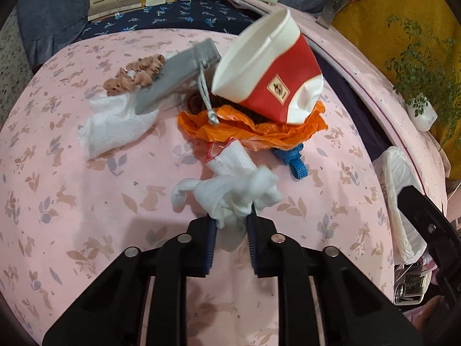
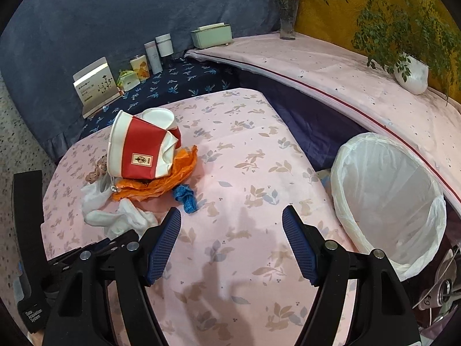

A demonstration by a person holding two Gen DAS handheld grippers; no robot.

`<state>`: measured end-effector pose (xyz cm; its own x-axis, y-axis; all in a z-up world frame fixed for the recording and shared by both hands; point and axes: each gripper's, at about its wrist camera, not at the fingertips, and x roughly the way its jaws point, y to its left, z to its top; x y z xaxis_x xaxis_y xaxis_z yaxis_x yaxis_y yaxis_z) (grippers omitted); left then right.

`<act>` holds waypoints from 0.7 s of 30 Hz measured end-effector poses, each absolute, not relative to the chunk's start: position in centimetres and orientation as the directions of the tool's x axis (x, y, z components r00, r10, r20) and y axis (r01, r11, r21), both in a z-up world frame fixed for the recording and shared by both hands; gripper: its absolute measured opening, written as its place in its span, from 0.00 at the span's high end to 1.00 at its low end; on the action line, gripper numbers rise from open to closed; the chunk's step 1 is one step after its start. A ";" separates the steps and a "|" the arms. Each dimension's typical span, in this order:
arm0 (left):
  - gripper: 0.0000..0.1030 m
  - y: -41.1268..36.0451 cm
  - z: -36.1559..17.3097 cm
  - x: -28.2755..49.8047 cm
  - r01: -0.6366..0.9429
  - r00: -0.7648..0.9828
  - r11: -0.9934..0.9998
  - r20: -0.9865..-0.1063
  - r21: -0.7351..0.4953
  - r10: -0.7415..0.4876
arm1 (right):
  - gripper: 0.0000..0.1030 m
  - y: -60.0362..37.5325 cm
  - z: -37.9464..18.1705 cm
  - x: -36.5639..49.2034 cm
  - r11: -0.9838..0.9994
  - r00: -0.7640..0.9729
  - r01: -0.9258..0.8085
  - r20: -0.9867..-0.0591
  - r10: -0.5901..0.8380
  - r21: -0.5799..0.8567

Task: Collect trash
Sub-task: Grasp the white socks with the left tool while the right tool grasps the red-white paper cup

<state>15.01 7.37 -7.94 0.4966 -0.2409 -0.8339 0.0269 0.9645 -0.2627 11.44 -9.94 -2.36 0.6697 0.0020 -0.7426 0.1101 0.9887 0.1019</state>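
Observation:
My left gripper (image 1: 230, 216) is shut on a crumpled white tissue (image 1: 245, 196) lying against a white knitted glove (image 1: 227, 161) on the pink bed cover. Beyond it lies a pile: a red and white paper bucket (image 1: 268, 69) tipped on an orange plastic bag (image 1: 259, 132), a blue crumpled item (image 1: 294, 158), a grey pouch (image 1: 178, 75), a white cloth (image 1: 115, 127) and a brown scrunchie (image 1: 135, 75). My right gripper (image 2: 232, 225) is open and empty above the bed, right of the pile (image 2: 144, 150). The white-lined trash bin (image 2: 386, 199) stands to its right.
Boxes, bottles and a green container (image 2: 211, 36) line the dark blue surface behind the bed. A pink shelf (image 2: 345, 86) at right carries a flower vase (image 2: 288, 20) and a potted plant (image 2: 409, 72). The bin also shows at the right edge of the left wrist view (image 1: 400, 196).

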 end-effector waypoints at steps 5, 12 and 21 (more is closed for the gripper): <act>0.83 9.8 -5.8 14.5 0.001 0.540 0.956 -0.804 -0.294 -0.248 | 0.32 -8.0 -1.6 12.7 0.991 0.680 0.076 -0.732 0.028 0.109; 0.83 14.0 -3.2 14.6 -0.079 0.599 0.955 -0.780 -0.285 -0.183 | 0.32 -5.0 -0.8 15.2 0.989 0.683 0.037 -0.725 0.082 0.147; 0.83 17.3 -1.8 15.9 -0.119 0.634 0.956 -0.761 -0.269 -0.135 | 0.32 -1.1 -1.2 19.0 0.987 0.674 0.019 -0.732 0.104 0.158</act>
<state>15.87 17.29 -1.78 0.6341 -0.1348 -0.7614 -0.1192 0.9559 -0.2685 18.97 -1.05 -1.17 0.6735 0.1042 -0.7318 0.0185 0.9873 0.1576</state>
